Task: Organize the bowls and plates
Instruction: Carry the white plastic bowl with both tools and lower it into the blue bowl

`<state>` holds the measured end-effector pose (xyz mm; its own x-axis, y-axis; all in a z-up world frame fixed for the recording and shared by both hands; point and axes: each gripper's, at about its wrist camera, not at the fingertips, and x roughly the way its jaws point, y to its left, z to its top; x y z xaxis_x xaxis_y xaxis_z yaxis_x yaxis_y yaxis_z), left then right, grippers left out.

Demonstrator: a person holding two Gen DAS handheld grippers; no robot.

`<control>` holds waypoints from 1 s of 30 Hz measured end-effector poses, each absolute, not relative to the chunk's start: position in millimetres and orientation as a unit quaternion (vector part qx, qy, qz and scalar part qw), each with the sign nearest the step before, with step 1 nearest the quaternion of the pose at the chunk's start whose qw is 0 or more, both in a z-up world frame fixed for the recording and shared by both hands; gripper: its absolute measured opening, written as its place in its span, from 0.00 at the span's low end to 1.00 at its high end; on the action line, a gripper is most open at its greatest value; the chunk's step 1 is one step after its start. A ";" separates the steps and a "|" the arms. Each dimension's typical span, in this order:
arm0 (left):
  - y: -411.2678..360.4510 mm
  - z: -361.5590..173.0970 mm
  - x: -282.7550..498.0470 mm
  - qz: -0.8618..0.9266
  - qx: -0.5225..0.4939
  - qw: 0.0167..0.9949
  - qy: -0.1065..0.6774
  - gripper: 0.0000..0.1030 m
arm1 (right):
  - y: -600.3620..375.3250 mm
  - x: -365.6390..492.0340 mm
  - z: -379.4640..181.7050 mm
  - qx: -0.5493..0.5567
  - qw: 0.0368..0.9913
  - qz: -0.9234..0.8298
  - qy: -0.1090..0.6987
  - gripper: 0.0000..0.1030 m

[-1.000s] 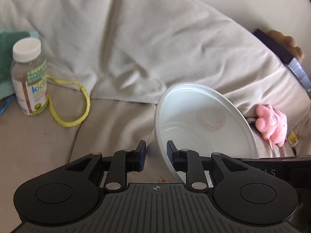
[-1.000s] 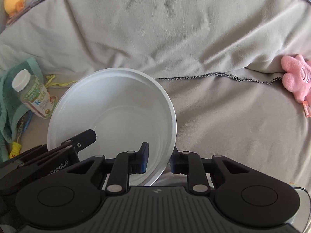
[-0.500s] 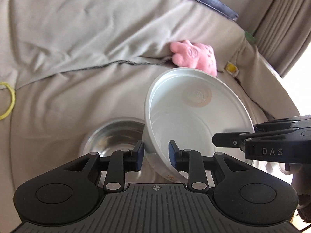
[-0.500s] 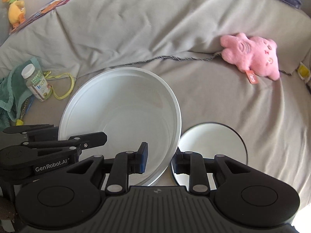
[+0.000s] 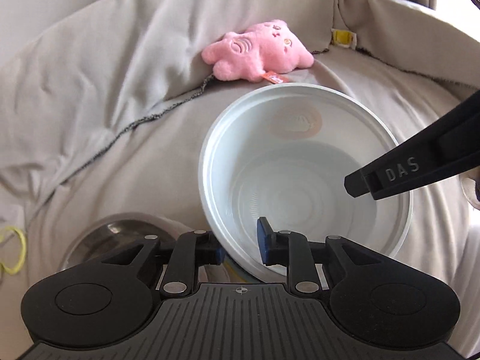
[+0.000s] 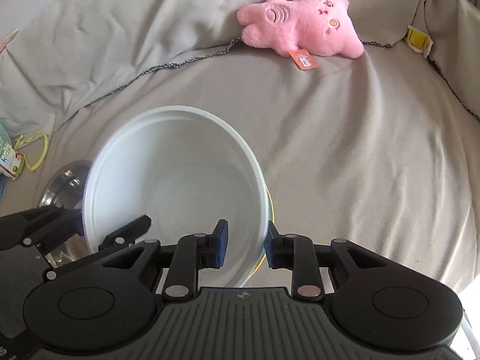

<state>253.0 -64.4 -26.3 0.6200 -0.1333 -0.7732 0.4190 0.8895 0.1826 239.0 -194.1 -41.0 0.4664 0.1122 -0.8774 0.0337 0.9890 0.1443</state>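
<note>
Up over a grey fabric-covered couch (image 6: 345,156), a round white plastic bowl (image 5: 300,180) hangs between the two tools, each one clamped to an opposite side of its rim. The left gripper (image 5: 240,249) has its blue-padded fingers astride the bowl's near wall – one pad inside, one outside – and its jaws are closing on that wall. The right gripper (image 6: 246,246) does the same on the other side, its jaws narrowly set with the rim pinched between the blue pads; in the left wrist view one of its black fingers reaches in over the bowl from the right edge. The bowl sits tilted, its open side toward both cameras, and a faint round mark shows through its far wall. Beneath its lower edge a sliver of yellow-rimmed dish (image 6: 268,234) peeks out, though how much of it there is cannot be told. Just to the left, partly hidden by the bowl and the left gripper, a shiny steel bowl (image 5: 120,234) rests on the couch seat. Farther back a pink plush toy (image 6: 303,27) with an orange tag lies against the back cushion, well apart from the bowls – and at the far left edge of the right wrist view are a yellow-green loop of cord (image 6: 37,150) and a small labelled bottle (image 6: 9,162).
</note>
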 end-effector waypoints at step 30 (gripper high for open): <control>-10.9 -13.5 276.2 -0.223 0.012 0.855 0.468 0.22 | -207.6 236.5 -27.5 0.088 0.868 0.024 0.488 0.26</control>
